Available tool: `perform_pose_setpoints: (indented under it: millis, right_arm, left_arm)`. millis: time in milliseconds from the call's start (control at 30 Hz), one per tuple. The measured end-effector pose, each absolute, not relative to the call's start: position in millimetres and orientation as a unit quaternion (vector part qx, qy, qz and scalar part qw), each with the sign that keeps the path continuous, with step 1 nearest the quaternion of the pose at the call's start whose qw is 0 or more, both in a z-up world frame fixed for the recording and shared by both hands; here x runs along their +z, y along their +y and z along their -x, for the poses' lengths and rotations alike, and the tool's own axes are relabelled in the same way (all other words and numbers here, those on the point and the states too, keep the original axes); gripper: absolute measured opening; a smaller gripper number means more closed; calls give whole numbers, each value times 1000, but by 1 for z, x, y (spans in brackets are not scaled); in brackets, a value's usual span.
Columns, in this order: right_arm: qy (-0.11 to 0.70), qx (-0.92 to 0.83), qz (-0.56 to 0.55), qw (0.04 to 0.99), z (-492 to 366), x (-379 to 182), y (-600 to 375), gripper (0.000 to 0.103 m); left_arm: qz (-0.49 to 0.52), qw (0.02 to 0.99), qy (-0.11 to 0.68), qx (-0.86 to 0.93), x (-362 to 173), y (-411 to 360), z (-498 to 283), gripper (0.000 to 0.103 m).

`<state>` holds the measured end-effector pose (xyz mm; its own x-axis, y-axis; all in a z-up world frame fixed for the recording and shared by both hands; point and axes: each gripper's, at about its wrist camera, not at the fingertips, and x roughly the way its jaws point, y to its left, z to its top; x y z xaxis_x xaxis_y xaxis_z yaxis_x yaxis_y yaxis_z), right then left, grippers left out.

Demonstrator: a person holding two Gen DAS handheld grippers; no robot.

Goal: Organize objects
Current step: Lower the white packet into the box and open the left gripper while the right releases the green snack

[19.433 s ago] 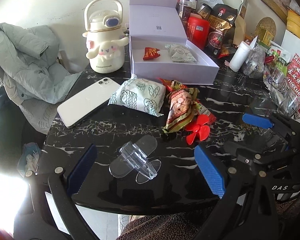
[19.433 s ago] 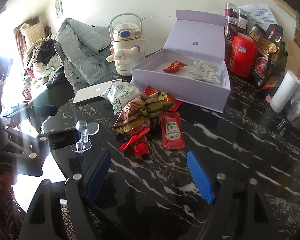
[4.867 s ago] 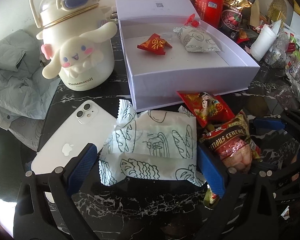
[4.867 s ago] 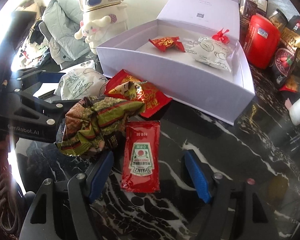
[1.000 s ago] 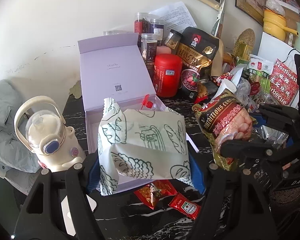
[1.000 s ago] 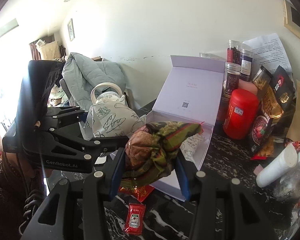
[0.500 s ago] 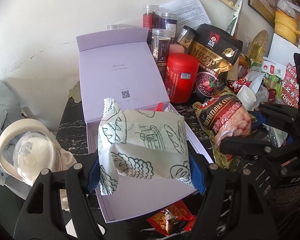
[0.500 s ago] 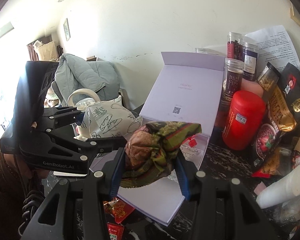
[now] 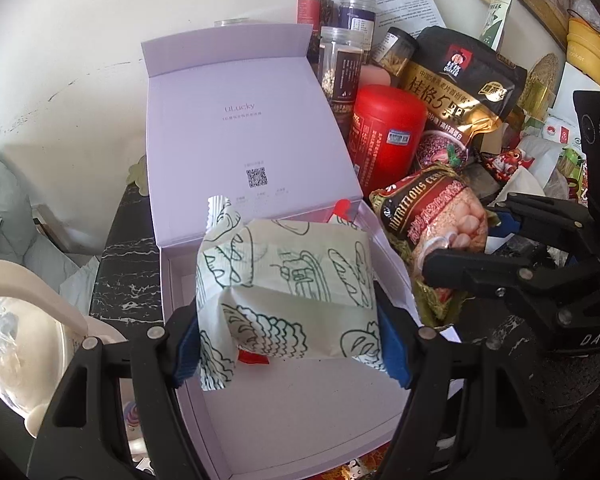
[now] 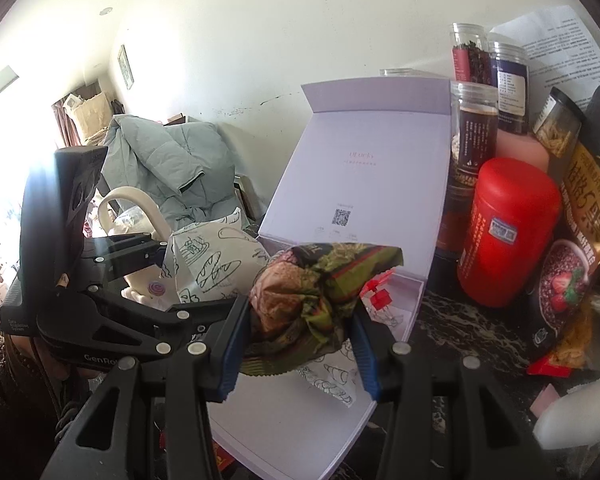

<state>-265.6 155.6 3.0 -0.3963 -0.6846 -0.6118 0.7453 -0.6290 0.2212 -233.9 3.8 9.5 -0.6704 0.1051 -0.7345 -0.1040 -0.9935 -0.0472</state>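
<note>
Item one, a lilac gift box (image 9: 236, 128) with its lid upright, open on the black marbled tabletop (image 9: 126, 264), holding a small white printed pouch (image 10: 332, 376) and a red fan-shaped piece (image 10: 380, 292) on its floor. Item two, a white bread-print snack packet (image 9: 288, 292), clamped between the blue pads of the left claw (image 9: 288, 344) above the box interior. Item three, a crumpled green-and-red cereal packet (image 10: 312, 288), pinched in the narrowly set right claw (image 10: 300, 344) over the box, near the red canister (image 10: 508, 236).

Matt lilac card box (image 9: 236, 128), glossy red canister (image 9: 384, 132)
</note>
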Motion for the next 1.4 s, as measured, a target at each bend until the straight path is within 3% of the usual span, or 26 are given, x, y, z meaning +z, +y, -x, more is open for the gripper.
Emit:
perform_pose_setpoints:
  millis: [633,1400]
  right_arm:
    - [61,-806,-386,444,259,-31,144,49]
    - [79,-788,-435,429,246,-64,130,49]
  left_arm:
    - [451,64,-8,890,-38,7,234,71]
    - [453,50,31,889,-52,13,219,68]
